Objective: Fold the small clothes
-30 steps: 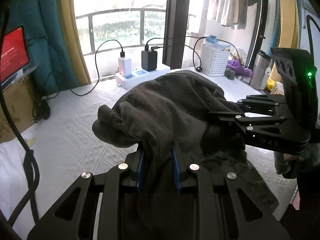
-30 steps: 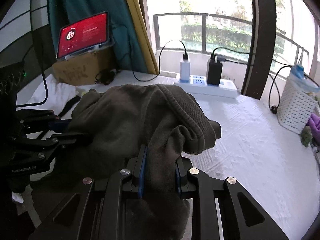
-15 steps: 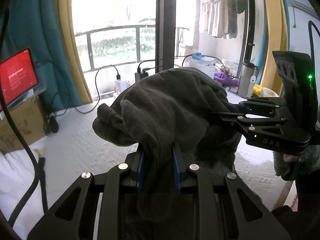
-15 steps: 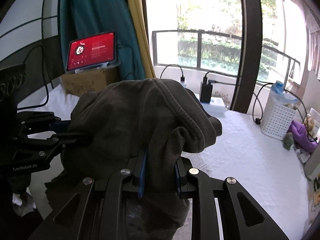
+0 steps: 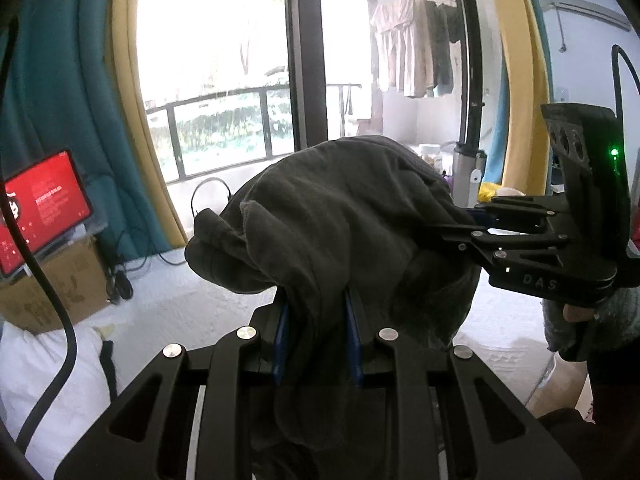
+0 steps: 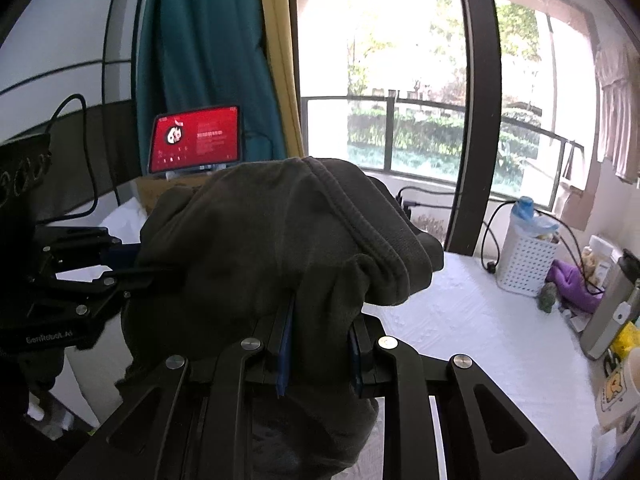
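Dark garment [image 5: 340,216] mid-air — prob. clear of bed [image 6: 472,320]

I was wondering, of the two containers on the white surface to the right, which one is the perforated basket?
The white basket, nearer the window, with holes all over its wall. The steel flask beside the purple cloth has a smooth wall.

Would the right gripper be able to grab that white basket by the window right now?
Probably not. The right gripper is shut on the dark garment, which the left gripper also holds, and the white basket stands apart across the bed.
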`<state>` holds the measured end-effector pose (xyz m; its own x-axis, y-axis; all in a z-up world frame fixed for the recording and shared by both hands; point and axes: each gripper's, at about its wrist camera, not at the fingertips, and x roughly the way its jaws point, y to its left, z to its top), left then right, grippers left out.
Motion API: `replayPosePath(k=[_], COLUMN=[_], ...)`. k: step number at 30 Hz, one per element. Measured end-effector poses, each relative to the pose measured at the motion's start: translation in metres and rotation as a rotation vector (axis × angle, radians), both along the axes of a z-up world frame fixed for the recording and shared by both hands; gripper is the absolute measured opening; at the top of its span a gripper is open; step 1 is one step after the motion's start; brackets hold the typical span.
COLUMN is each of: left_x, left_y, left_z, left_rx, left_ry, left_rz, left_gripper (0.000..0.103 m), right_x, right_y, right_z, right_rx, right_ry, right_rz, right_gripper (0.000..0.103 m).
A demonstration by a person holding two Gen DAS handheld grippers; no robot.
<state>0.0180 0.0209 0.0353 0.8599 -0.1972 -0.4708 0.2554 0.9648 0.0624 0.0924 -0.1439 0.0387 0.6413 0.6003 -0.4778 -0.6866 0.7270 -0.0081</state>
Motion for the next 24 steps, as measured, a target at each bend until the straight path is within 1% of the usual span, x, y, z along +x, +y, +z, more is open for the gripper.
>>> replayPosePath(k=[8,14,19,24], left_x=[-0.033,-0.059,-0.084,-0.103], left_y=[0.002,0.012,0.021,0.035], left_z=[0.022,0.040,0.057,0.066], left_rx=[0.017,0.007,0.027,0.037], left_ry=[-0.093,-0.178,-0.247,-0.285], left_rz=[0.002,0.015,0.041,0.077], left_gripper=[0.023,0.023,0.023,0.023], right_x=[-0.036,-0.068,-0.093,-0.112], right_y=[-0.002,0.001,0.011,0.026], right_z=[0.030,0.063,0.088,0.103], right_rx=[0.014,0.034,0.045,0.053], right_ry=[-0.085,-0.174,-0.253,-0.298], right_rz=[0.012,0.036,0.076,0.122], right_gripper=[0.023,0.023,0.023,0.023])
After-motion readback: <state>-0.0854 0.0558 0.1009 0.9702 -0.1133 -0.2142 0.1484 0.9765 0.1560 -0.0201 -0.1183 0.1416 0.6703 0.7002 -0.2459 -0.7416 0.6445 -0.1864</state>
